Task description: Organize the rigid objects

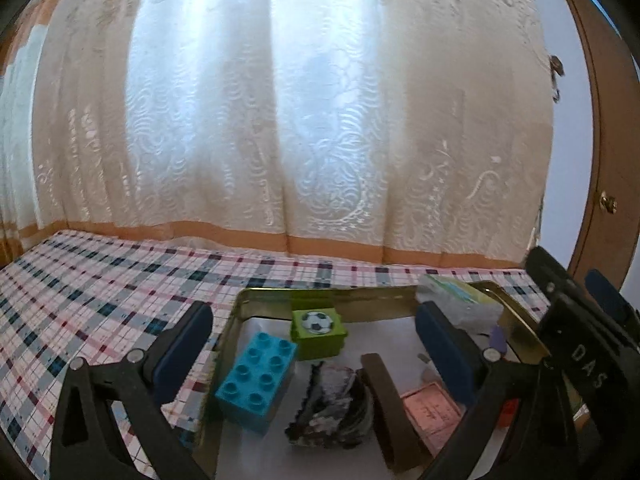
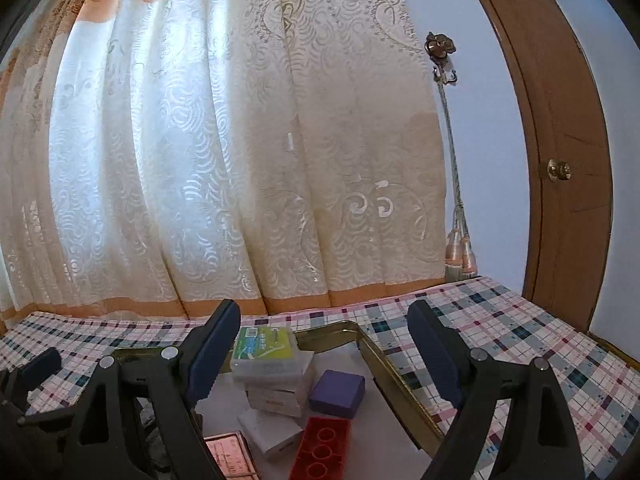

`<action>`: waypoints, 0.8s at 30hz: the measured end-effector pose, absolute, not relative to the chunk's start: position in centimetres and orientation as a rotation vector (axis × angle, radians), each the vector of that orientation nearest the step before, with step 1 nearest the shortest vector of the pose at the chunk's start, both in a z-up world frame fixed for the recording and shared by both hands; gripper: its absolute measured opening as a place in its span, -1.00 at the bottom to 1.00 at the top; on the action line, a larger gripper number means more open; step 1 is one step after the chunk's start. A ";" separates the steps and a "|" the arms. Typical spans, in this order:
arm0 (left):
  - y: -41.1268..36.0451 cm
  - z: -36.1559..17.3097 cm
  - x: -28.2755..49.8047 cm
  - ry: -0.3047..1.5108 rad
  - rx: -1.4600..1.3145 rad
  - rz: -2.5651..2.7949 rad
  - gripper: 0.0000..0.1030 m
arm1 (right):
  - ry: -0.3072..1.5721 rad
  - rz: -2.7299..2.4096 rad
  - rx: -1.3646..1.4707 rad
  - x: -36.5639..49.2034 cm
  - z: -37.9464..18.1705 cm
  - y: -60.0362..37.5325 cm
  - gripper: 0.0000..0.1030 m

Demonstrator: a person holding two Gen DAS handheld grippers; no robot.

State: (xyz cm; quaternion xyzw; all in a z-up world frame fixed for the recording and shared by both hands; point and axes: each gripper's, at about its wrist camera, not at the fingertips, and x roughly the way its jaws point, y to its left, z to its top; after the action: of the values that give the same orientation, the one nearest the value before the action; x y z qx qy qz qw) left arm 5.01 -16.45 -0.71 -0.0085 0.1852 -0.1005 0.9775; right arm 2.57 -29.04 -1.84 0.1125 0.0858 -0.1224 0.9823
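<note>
A gold-rimmed tray (image 1: 332, 294) with a white floor lies on the checked tablecloth. In the left wrist view it holds a blue studded brick (image 1: 256, 384), a green cube with a football picture (image 1: 318, 332), a dark crumpled item (image 1: 332, 404), a brown band (image 1: 384, 404) and a pink card (image 1: 432, 412). My left gripper (image 1: 314, 314) hovers open over them, holding nothing. In the right wrist view, a clear box with a green label (image 2: 266, 350) tops stacked white boxes (image 2: 276, 400), beside a purple box (image 2: 338, 394) and a red brick (image 2: 320, 452). My right gripper (image 2: 322, 316) is open and holds nothing.
A cream patterned curtain (image 1: 280, 120) hangs just behind the table's far edge. A brown door (image 2: 560, 160) with a brass knob stands at the right. Checked tablecloth (image 1: 100, 288) spreads left of the tray and also right of it (image 2: 520, 340). The two grippers are side by side.
</note>
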 end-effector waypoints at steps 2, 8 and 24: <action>-16.1 -0.7 4.8 0.371 -0.019 -0.201 0.99 | 0.170 -0.253 0.232 2.3 -1.9 -29.2 0.70; -15.8 -0.6 3.7 0.330 0.030 -0.213 0.99 | 0.166 -0.270 0.256 1.4 -2.0 -29.6 0.70; -13.7 -0.1 1.5 0.272 0.053 -0.235 0.99 | 0.120 -0.294 0.207 -1.9 -1.5 -28.4 0.70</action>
State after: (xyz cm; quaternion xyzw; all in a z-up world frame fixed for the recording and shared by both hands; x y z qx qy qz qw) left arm 1.47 -13.68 -0.12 0.0262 0.1351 -0.1168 0.9836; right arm -1.88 -28.42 -1.53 0.1029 0.0595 -0.1462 0.9821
